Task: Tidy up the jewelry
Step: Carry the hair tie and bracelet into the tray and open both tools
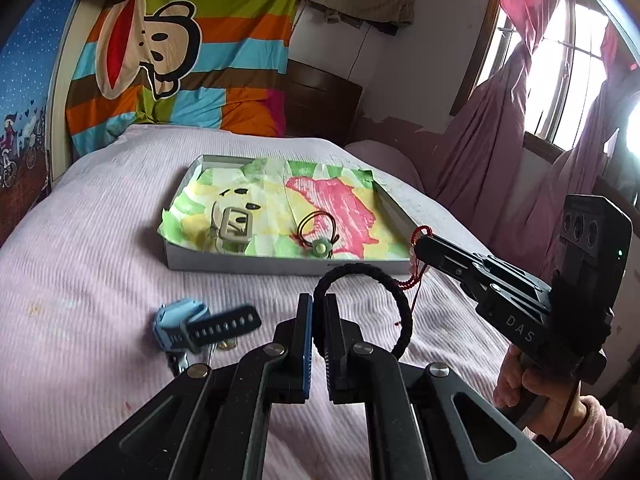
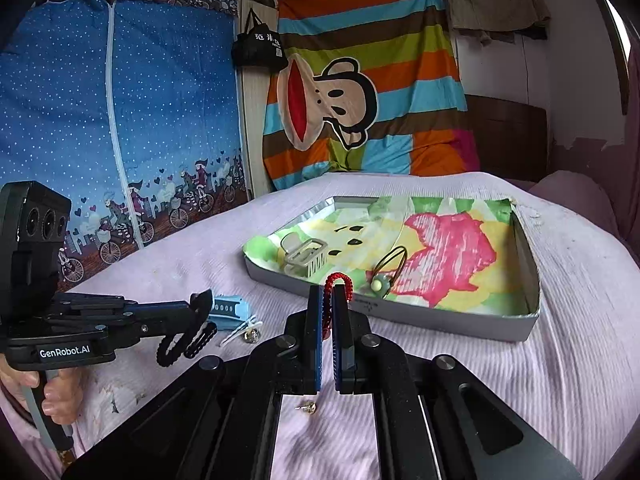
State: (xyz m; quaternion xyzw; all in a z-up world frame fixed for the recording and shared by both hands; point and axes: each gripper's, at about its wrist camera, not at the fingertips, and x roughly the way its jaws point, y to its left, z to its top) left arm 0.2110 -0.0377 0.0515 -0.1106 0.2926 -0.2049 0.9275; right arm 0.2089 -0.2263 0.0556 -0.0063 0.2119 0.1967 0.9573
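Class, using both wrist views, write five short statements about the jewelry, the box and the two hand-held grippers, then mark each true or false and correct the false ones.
1. The left hand-held gripper is shut on a black braided bracelet. True.
2. The right hand-held gripper is open and holds nothing. False: it is shut on a red cord.
3. A hair tie with a green flower lies in the box. True.
4. The blue watch lies in the box. False: it lies on the bedspread, outside the box.
5. The box has a lid on. False: it is open, lined with coloured paper.
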